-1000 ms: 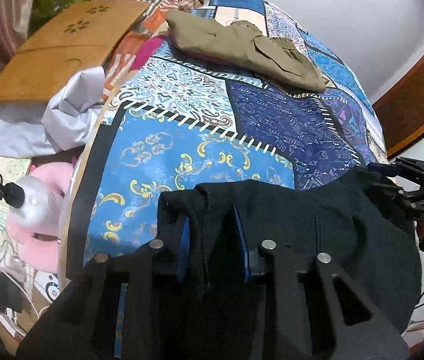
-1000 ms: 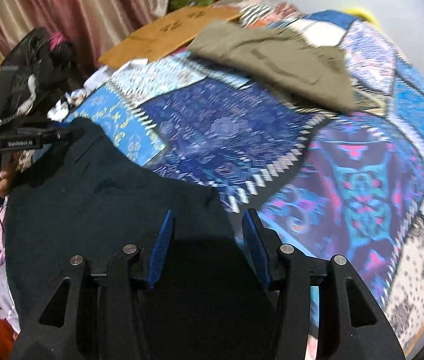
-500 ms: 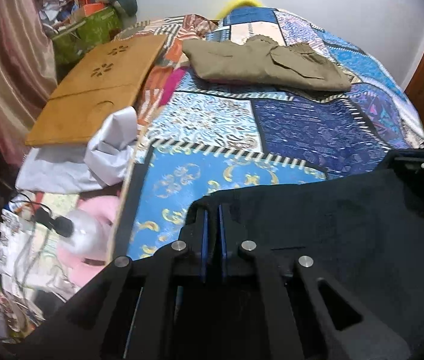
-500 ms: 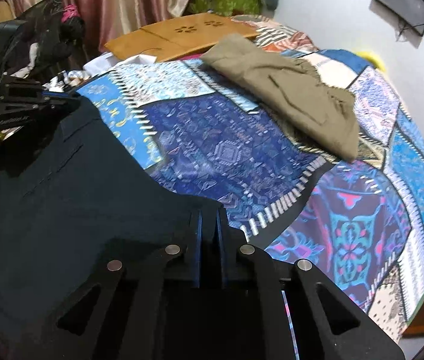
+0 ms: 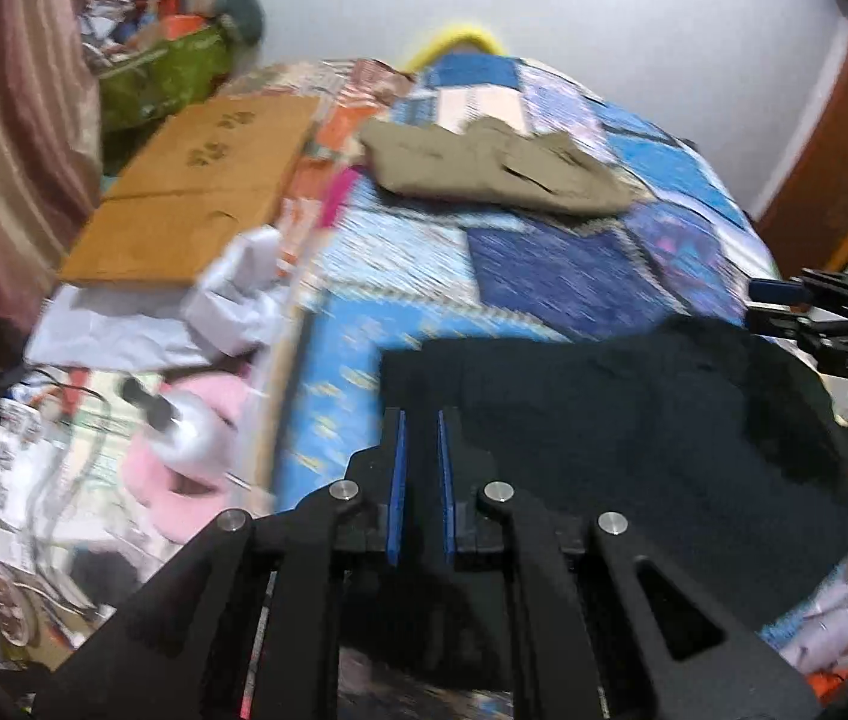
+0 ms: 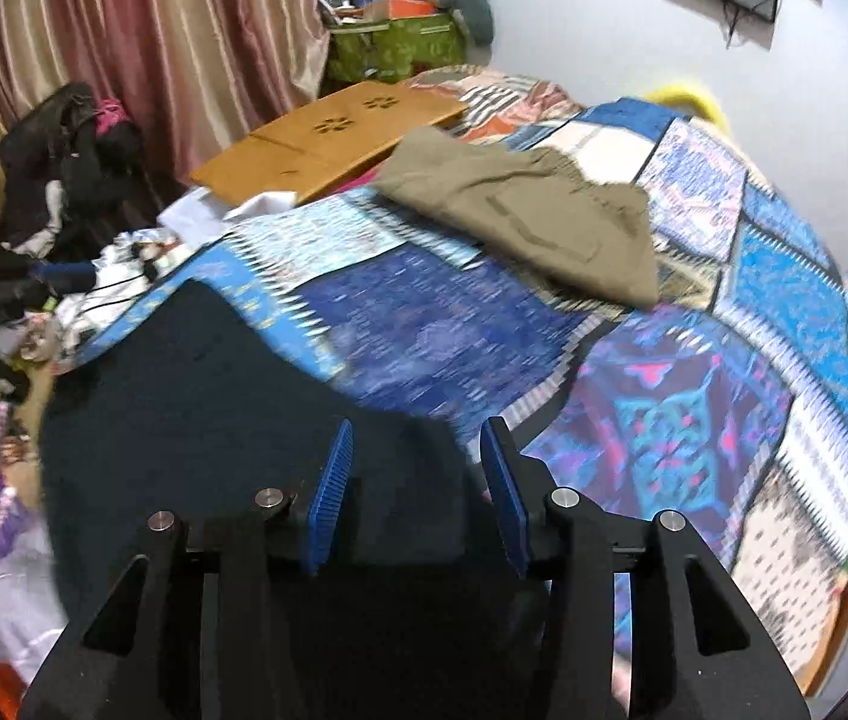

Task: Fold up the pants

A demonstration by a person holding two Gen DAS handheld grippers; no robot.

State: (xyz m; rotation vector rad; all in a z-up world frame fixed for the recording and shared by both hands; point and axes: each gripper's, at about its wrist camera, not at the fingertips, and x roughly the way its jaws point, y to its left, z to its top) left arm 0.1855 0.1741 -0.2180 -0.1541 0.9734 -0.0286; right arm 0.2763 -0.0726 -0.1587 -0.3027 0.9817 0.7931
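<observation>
Black pants (image 5: 604,450) (image 6: 214,408) lie folded flat on the near corner of the patchwork quilt (image 5: 574,276). My left gripper (image 5: 421,414) hovers above their left corner. Only a thin slit shows between its blue pads, and no cloth is pulled up into it. From the right wrist view, the left gripper (image 6: 70,270) stands clear of the pants' corner. My right gripper (image 6: 418,426) hangs over the pants' right edge. Its jaws are opening, and the pads touch nothing. The left wrist view shows the right gripper (image 5: 763,303) above the far right corner. Both views are blurred by motion.
Khaki pants (image 5: 496,168) (image 6: 532,222) lie folded farther back on the bed. A wooden board (image 5: 196,180) and white cloth (image 5: 232,300) rest along the left edge. Clutter and a pink item (image 5: 184,468) cover the floor at left. A wooden door (image 5: 814,150) stands at right.
Both grippers closed on the pants' near edge, then rose and drew back. The right jaws have spread again. The pants now lie flat, out of both grippers.
</observation>
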